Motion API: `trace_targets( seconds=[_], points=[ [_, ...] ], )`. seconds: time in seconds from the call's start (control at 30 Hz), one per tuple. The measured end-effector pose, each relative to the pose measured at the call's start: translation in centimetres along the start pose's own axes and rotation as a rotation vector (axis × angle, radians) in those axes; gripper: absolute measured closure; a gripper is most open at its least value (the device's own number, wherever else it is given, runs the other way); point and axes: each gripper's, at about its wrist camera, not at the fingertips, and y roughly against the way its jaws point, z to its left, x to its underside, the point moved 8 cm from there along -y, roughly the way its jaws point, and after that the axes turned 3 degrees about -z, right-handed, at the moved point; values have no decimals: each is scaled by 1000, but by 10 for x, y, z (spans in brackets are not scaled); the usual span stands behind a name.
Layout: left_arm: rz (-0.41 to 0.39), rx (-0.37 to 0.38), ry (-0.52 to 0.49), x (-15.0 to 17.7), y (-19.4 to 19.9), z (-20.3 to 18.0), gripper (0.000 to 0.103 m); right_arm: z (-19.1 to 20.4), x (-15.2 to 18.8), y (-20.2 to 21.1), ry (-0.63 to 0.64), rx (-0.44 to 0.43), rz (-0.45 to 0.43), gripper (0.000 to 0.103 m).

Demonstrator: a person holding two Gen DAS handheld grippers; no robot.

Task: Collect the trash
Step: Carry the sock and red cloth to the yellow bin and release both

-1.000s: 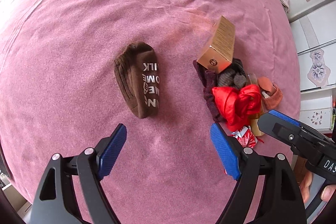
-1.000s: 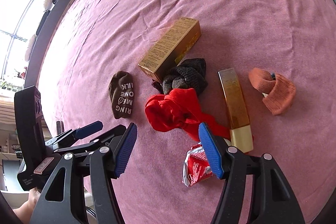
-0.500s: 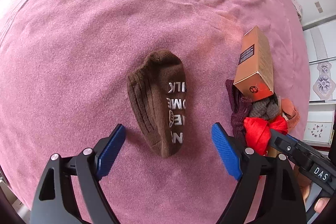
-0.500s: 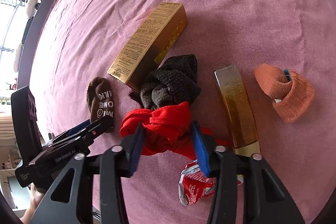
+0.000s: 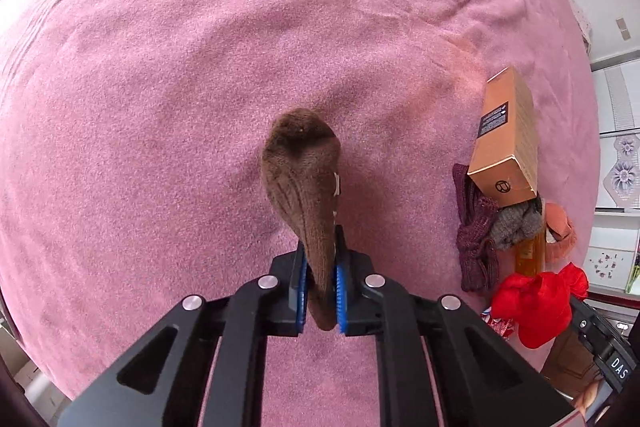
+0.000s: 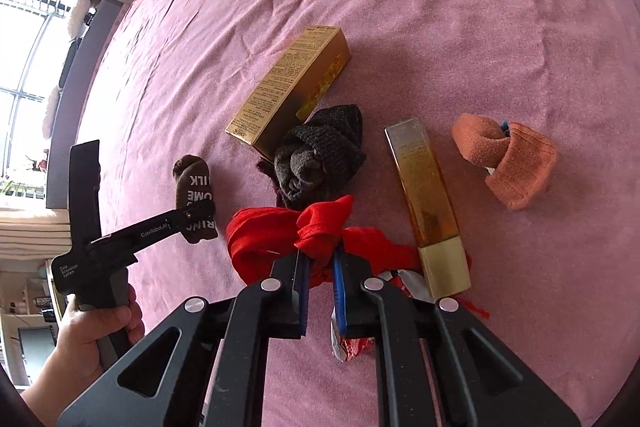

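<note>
My left gripper (image 5: pixel 320 255) is shut on a brown sock (image 5: pixel 300 163) with white lettering, pinching one end while the rest rests on the pink bedspread (image 5: pixel 200 67). The right wrist view shows the same sock (image 6: pixel 192 183) in the left gripper (image 6: pixel 200 213). My right gripper (image 6: pixel 320 259) has its jaws closing, with a bunch of the red cloth (image 6: pixel 264 235) pressed between the blue pads. A crumpled red-and-silver wrapper (image 6: pixel 352 343) lies partly hidden under the right gripper.
Beside the red cloth lie a gold carton (image 6: pixel 292 91), a dark grey sock (image 6: pixel 320 155), a gold bottle (image 6: pixel 428 195) and an orange sock (image 6: pixel 508 155). A maroon knit piece (image 5: pixel 476 239) lies under the carton. A hand (image 6: pixel 92 331) holds the left gripper.
The left gripper came down over the brown sock and shut on it. The right gripper moved onto the red cloth and its jaws narrowed from wide to a pinch.
</note>
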Motion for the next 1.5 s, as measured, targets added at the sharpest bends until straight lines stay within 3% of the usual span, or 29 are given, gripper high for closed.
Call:
trace_targets(
  seconds=[0.27,0.43,0.7,1.07,1.5],
  points=[
    [-27,93,-82,37,41,-41,93,-4,13,48,-10,-31,-68,93],
    [-33,138,-176,70,65,-90,93,-14,26,86,-31,-50,-126,93],
    [-48,170,-353,115,87,-195,93,-63,62,146,-90,-52,-203,93],
    [19,225,-571,214,77,-334,93,-181,132,227,-252,-7,-308,93],
    [149,282,-839,366,30,-506,93,-360,237,306,-508,96,-399,93]
  ],
)
